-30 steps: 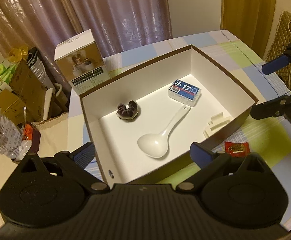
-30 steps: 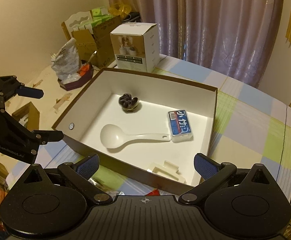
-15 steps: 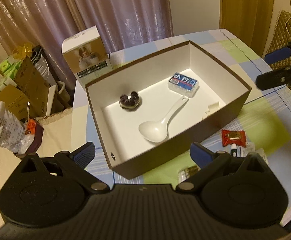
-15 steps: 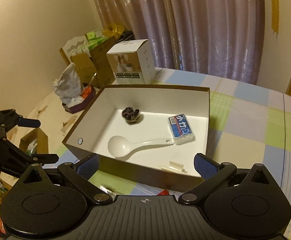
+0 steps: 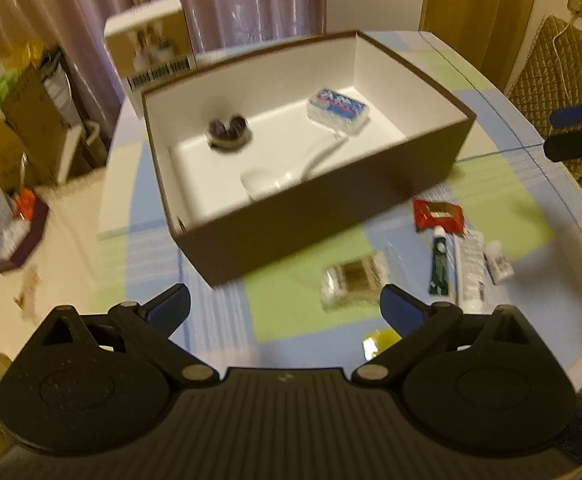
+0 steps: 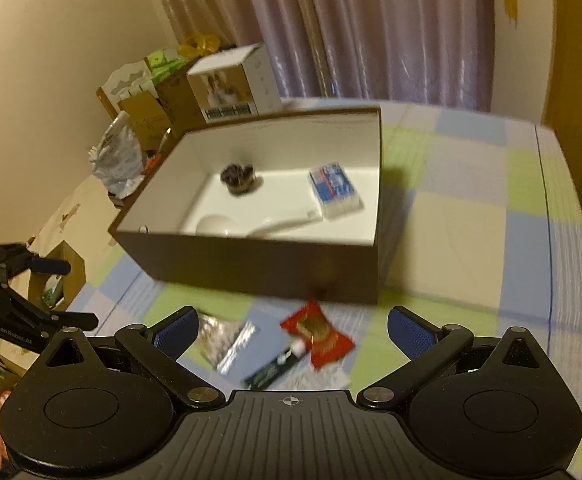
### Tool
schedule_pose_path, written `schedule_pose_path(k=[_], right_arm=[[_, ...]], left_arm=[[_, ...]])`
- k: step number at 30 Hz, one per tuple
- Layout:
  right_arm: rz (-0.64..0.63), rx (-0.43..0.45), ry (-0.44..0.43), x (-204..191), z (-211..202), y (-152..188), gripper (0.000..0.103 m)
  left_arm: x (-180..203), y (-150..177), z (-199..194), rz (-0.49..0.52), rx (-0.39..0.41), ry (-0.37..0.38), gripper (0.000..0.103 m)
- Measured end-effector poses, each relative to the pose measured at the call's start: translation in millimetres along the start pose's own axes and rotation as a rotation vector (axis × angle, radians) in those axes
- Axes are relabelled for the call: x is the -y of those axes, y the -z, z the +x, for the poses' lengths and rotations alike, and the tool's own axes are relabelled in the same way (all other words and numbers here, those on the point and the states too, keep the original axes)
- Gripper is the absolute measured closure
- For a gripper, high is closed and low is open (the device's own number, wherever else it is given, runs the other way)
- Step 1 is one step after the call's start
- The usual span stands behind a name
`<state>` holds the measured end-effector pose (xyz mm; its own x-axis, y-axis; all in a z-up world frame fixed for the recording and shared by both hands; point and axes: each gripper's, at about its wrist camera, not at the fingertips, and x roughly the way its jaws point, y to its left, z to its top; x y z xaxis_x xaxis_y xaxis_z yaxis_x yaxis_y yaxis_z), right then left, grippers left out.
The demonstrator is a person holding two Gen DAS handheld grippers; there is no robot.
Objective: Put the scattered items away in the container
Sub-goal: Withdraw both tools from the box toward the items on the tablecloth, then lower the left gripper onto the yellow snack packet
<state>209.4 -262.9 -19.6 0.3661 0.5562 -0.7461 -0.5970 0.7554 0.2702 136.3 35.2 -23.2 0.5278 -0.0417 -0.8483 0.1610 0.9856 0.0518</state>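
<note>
On the checked surface [image 5: 503,184], the left hand-held gripper [image 5: 285,306] is hovering wide open and empty; ahead, the box [image 5: 319,212] is holding a spoon [image 5: 275,178], while a red packet [image 6: 317,334] and tubes [image 5: 469,268] are lying beside it under the right hand-held gripper [image 6: 293,326], likewise spread and empty.

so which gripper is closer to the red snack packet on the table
Right. The right gripper frames the red snack packet between its open fingers; the left gripper sits farther left.

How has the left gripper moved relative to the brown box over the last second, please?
Yes: the left gripper has pulled back from the brown box, exposing scattered items.
</note>
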Motion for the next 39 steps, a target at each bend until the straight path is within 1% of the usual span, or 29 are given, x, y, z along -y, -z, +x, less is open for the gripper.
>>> schedule_pose_path(k=[5, 8, 12, 16, 22, 28, 34, 35, 37, 38, 39], right_arm=[[0.021, -0.037, 0.015, -1.9, 7.3, 21.0, 0.000], [0.036, -0.049, 0.040, -1.2, 11.5, 36.0, 0.000], [0.069, -0.076, 0.074, 2.5, 15.2, 54.6, 0.000], [0.087, -0.100, 0.101, 6.1, 13.7, 70.6, 0.000], [0.050, -0.126, 0.138, 2.1, 11.9, 90.8, 0.000], [0.085, -0.161, 0.146, 1.7, 15.5, 111.0, 0.000], [0.122, -0.168, 0.170, 6.7, 15.5, 117.4, 0.000], [0.125, -0.167, 0.175, 7.4, 15.4, 117.3, 0.000], [0.129, -0.165, 0.180, 8.5, 15.7, 117.4, 0.000], [0.131, -0.164, 0.181, 8.7, 16.1, 117.4, 0.000], [0.131, -0.165, 0.181, 8.6, 16.8, 117.3, 0.000]], left_arm=[[8.7, 25.4, 8.0, -0.016, -0.040, 0.042, 0.004], [19.8, 39.3, 12.7, 0.012, -0.052, 0.076, 0.004], [39.1, 58.2, 24.1, 0.063, -0.061, 0.114, 0.008], [54.4, 72.1, 38.7, 0.083, -0.077, 0.154, 0.009], [66.8, 79.9, 51.6, 0.110, -0.083, 0.186, 0.010], [76.5, 81.2, 67.1, 0.146, -0.076, 0.189, 0.011], [78.4, 81.3, 82.2, 0.160, -0.067, 0.203, 0.011], [78.4, 81.2, 84.7, 0.158, -0.068, 0.203, 0.012], [78.7, 81.6, 89.6, 0.157, -0.077, 0.198, 0.021], [79.5, 82.4, 91.7, 0.160, -0.075, 0.188, 0.027], [80.6, 83.3, 92.3, 0.162, -0.065, 0.181, 0.027]])
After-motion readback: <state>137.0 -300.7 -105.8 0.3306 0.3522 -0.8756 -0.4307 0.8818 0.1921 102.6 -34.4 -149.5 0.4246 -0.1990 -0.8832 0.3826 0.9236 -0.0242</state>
